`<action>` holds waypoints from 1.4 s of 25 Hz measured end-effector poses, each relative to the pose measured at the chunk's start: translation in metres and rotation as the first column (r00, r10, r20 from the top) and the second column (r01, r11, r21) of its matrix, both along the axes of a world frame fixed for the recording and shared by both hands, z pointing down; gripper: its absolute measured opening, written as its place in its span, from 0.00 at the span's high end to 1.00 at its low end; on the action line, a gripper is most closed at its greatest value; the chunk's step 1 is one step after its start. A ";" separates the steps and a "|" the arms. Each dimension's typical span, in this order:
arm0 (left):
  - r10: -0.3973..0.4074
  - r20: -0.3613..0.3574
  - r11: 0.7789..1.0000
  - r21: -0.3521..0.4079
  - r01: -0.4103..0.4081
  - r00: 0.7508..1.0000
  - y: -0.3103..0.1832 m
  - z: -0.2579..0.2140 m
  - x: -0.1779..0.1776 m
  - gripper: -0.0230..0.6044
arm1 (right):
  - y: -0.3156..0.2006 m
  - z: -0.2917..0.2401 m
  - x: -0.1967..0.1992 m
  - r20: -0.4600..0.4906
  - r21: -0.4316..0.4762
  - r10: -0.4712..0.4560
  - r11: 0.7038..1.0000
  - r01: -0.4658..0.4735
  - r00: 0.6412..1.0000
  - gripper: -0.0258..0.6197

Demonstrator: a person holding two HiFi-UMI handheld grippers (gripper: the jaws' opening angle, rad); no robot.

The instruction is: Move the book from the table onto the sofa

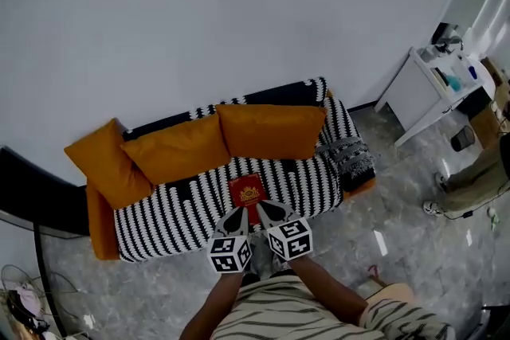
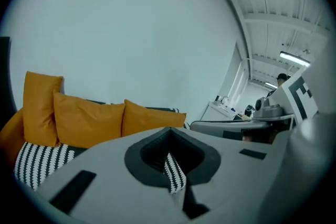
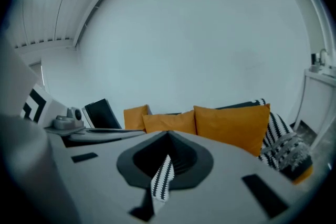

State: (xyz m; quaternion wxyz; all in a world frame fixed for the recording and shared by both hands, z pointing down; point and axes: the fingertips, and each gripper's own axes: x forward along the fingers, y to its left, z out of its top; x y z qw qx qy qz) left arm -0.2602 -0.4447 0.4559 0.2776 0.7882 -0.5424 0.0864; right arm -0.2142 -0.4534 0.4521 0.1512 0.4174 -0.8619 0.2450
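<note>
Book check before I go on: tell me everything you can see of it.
The book is closed and red, with a gold emblem on its cover. It lies flat, cover up, on the sofa's striped seat, near the front edge, in front of the orange cushions. The shut left gripper and right gripper overlap its near edge in the head view; contact can't be told.

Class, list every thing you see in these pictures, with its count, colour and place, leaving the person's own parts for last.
sofa: one, black-and-white striped, against the wall
cushions: three, orange, along the sofa back
small cushion: one, grey patterned, sofa's right end
book: one, red, on the sofa seat
table: one, white, far right
left gripper: one, grey, shut, empty, over the sofa's front edge
right gripper: one, grey, shut, empty, beside it
</note>
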 end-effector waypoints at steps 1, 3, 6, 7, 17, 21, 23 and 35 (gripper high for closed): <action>0.001 0.000 1.000 0.015 -0.001 1.000 -0.002 -0.007 0.000 0.96 | -0.002 -0.007 0.000 0.004 0.014 0.003 1.000 -0.003 1.000 0.94; 0.003 -0.002 0.999 0.038 -0.003 1.000 -0.003 -0.020 0.000 0.96 | -0.005 -0.021 0.001 0.007 0.041 0.007 0.999 -0.007 1.000 0.94; -0.002 -0.012 0.998 0.065 0.003 1.000 -0.004 -0.039 -0.002 0.96 | -0.009 -0.042 0.003 0.006 0.088 0.011 0.996 -0.012 1.000 0.94; -0.003 -0.014 0.997 0.076 0.004 1.000 -0.005 -0.046 -0.003 0.96 | -0.011 -0.050 0.005 0.011 0.103 0.016 0.994 -0.018 1.000 0.94; -0.004 0.053 0.973 0.232 -0.009 0.999 -0.015 -0.097 -0.008 0.96 | -0.019 -0.103 -0.001 0.041 0.246 0.012 0.969 -0.021 0.999 0.94; -0.001 0.049 0.965 0.261 -0.012 0.999 -0.024 -0.110 -0.011 0.96 | -0.024 -0.111 -0.006 0.046 0.269 0.005 0.963 -0.017 0.999 0.94; -0.002 0.056 0.959 0.284 -0.014 0.998 -0.027 -0.117 -0.012 0.96 | -0.027 -0.115 -0.007 0.053 0.283 0.005 0.959 -0.019 0.999 0.94; -0.023 0.061 0.930 0.368 -0.001 0.998 -0.036 -0.140 -0.020 0.96 | -0.037 -0.138 -0.010 0.080 0.370 -0.005 0.929 -0.025 0.997 0.94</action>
